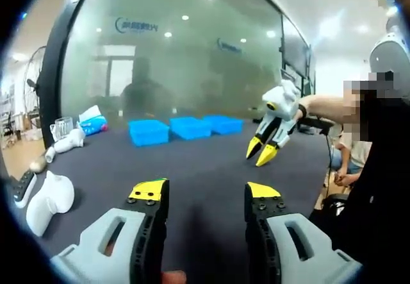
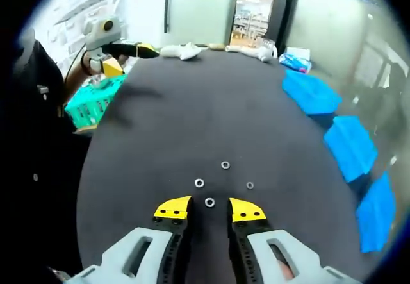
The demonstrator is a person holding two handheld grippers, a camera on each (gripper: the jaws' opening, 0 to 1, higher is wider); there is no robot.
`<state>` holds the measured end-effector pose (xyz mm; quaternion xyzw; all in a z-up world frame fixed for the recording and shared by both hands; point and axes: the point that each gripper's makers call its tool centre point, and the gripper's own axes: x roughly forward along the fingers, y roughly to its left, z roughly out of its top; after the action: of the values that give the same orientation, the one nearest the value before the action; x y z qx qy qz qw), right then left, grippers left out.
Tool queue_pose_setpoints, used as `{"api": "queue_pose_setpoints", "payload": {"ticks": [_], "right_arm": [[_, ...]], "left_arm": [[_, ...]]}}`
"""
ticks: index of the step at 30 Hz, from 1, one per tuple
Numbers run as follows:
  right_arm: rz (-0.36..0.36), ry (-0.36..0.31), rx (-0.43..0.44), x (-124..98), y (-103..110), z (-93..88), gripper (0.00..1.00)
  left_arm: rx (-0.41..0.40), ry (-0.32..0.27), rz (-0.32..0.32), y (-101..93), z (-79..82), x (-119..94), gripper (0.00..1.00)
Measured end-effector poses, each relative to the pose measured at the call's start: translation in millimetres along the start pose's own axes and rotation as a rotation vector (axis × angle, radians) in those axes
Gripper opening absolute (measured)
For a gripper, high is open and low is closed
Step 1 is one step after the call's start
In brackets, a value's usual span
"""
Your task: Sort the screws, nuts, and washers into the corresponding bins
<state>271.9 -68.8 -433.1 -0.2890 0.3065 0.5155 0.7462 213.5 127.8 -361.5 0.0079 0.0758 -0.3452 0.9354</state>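
Several small metal rings lie on the dark tabletop (image 2: 192,117) in the right gripper view: a washer (image 2: 209,202) just ahead of my right gripper (image 2: 210,209), between its yellow tips, then a second washer (image 2: 199,183), a third (image 2: 225,165) and a smaller piece (image 2: 250,185). The right gripper is open by a narrow gap and holds nothing. Three blue bins (image 2: 351,144) stand in a row along the right edge. My left gripper (image 1: 205,193) is open wide and empty over the bare table. The right gripper (image 1: 261,150) hangs above the table at the right of the left gripper view.
The blue bins (image 1: 190,127) line the table's far edge before a glass wall. White objects (image 1: 48,197) lie at the left edge. A green basket (image 2: 96,98) sits off the table's left side, near the left gripper (image 2: 127,58). A person's sleeve (image 1: 378,168) is at the right.
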Motion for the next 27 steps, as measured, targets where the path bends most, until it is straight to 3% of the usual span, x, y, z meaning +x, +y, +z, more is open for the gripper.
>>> {"api": "queue_pose_setpoints", "payload": {"ticks": [13, 17, 27], "right_arm": [[0.012, -0.012, 0.053, 4.4, -0.2, -3.2, 0.04], [-0.001, -0.010, 0.031, 4.3, 2.0, -2.7, 0.04], [-0.025, -0.092, 0.077, -2.2, 2.2, -3.2, 0.03]], "left_arm": [[0.003, 0.003, 0.009, 0.6, 1.4, -1.8, 0.46], [0.003, 0.000, 0.009, 0.3, 2.7, -0.9, 0.46], [-0.014, -0.010, 0.034, 5.1, 5.0, -0.3, 0.45]]}}
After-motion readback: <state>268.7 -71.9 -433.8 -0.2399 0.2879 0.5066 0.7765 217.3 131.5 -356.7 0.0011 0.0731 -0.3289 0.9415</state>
